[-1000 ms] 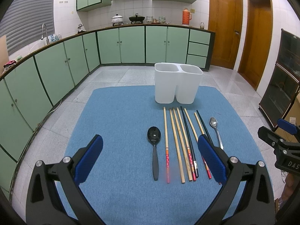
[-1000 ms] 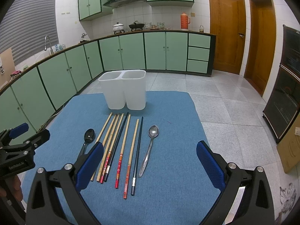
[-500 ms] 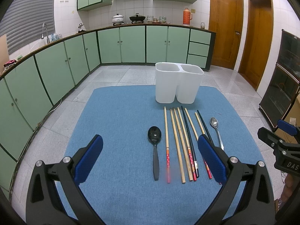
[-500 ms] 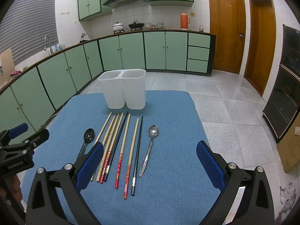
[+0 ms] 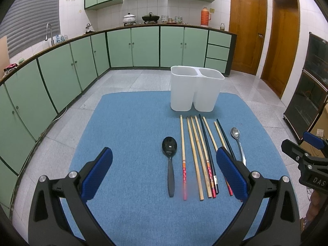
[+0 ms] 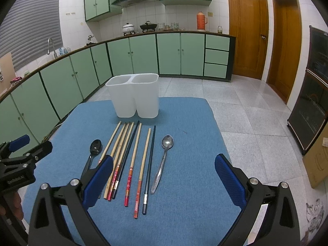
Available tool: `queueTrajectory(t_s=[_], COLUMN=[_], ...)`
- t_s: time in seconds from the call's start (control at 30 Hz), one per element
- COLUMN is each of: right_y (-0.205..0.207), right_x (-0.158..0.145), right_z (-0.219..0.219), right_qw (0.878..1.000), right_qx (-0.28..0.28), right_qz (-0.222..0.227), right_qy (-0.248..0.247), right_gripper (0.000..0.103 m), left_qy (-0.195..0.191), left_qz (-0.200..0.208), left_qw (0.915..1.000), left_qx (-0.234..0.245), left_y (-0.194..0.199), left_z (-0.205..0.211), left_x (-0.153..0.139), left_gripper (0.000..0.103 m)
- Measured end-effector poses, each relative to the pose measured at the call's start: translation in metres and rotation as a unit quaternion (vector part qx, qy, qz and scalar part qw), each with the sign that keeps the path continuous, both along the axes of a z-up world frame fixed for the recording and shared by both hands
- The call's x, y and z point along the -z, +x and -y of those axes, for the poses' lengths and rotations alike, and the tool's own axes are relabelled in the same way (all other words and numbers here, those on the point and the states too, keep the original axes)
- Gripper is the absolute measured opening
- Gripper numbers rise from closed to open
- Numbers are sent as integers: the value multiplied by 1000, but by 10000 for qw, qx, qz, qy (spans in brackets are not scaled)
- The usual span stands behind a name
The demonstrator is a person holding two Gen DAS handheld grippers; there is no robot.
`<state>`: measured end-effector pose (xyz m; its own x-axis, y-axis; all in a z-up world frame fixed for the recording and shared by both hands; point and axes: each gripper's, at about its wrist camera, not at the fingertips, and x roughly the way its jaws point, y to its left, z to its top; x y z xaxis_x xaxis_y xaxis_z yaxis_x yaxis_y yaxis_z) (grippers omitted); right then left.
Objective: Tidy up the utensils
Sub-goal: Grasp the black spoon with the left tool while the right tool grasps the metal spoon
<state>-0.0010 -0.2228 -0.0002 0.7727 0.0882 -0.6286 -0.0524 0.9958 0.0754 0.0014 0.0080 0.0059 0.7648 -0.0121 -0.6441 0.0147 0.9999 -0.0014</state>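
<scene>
A white two-compartment holder (image 5: 195,91) (image 6: 134,95) stands upright at the far side of a blue mat (image 5: 127,135) (image 6: 190,143). In front of it lie a black spoon (image 5: 169,160) (image 6: 94,149), several wooden, red-ended and dark chopsticks (image 5: 196,153) (image 6: 131,155) side by side, and a steel spoon (image 5: 237,141) (image 6: 163,160). My left gripper (image 5: 164,174) is open and empty above the mat's near side, behind the black spoon. My right gripper (image 6: 164,180) is open and empty, behind the steel spoon.
The mat lies on a tiled kitchen floor. Green cabinets (image 5: 82,65) run along the left and back. Wooden doors (image 6: 248,32) stand at the back right, a dark glass cabinet (image 6: 313,94) and a cardboard box (image 6: 317,160) at the right.
</scene>
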Motion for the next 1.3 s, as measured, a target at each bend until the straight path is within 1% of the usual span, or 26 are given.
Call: queueTrajectory(t_s=[0.13, 0.27, 0.37, 0.5, 0.53, 0.57, 0.63, 0.67, 0.77, 0.9, 0.97, 1.03, 1.1, 1.17, 1.23, 1.3], right_y=[9, 26, 43, 71, 77, 81, 90, 92, 100, 109, 114, 118, 123, 129, 135, 141], right_x=[7, 19, 30, 43, 46, 48, 53, 56, 64, 73, 76, 77, 79, 82, 85, 89], right_z=[2, 7, 10, 13, 12, 12, 11, 10, 9, 8, 7, 7, 6, 5, 5, 5], right_qw=[10000, 9996, 9987, 9968, 9963, 9961, 9958, 9955, 9946, 9935, 9931, 9928, 9924, 9914, 9901, 9880], right_qx=[14, 4, -25, -73, -83, -90, -88, -88, -89, -77, -86, -113, -147, -164, -144, -107], right_qz=[-73, -293, -491, -772, -832, -857, -908, -931, -1029, -1128, -1168, -1185, -1215, -1284, -1374, -1507], right_qy=[-22, 66, 93, 185, 187, 174, 123, 127, 128, 96, 96, 119, 151, 208, 250, 310], right_gripper=[97, 97, 90, 79, 78, 78, 77, 77, 77, 77, 75, 73, 70, 67, 64, 60], left_qy=[22, -51, -105, -145, -137, -136, -135, -143, -157, -150, -139, -216, -300, -358, -339, -350], left_qz=[-93, -296, -502, -811, -908, -974, -1177, -1269, -1437, -1580, -1645, -1702, -1757, -1778, -1730, -1694], left_qw=[9999, 9995, 9986, 9966, 9957, 9951, 9929, 9918, 9894, 9873, 9861, 9849, 9837, 9830, 9839, 9845], left_qx=[-44, -135, -129, -95, -80, -69, -60, -74, -137, -124, -175, -218, -252, -271, -287, -292], left_y=[8, 25, 44, 75, 83, 87, 101, 106, 122, 134, 138, 143, 145, 147, 146, 147], left_z=[-5, -14, -19, -17, -15, -15, -13, -14, -13, -10, -10, -12, -16, -18, -18, -18], left_x=[6, 17, 27, 49, 56, 61, 74, 80, 94, 102, 108, 111, 115, 118, 117, 116], left_gripper=[98, 98, 98, 97, 96, 93, 86, 81, 81, 81, 81, 80, 75, 72, 69, 60])
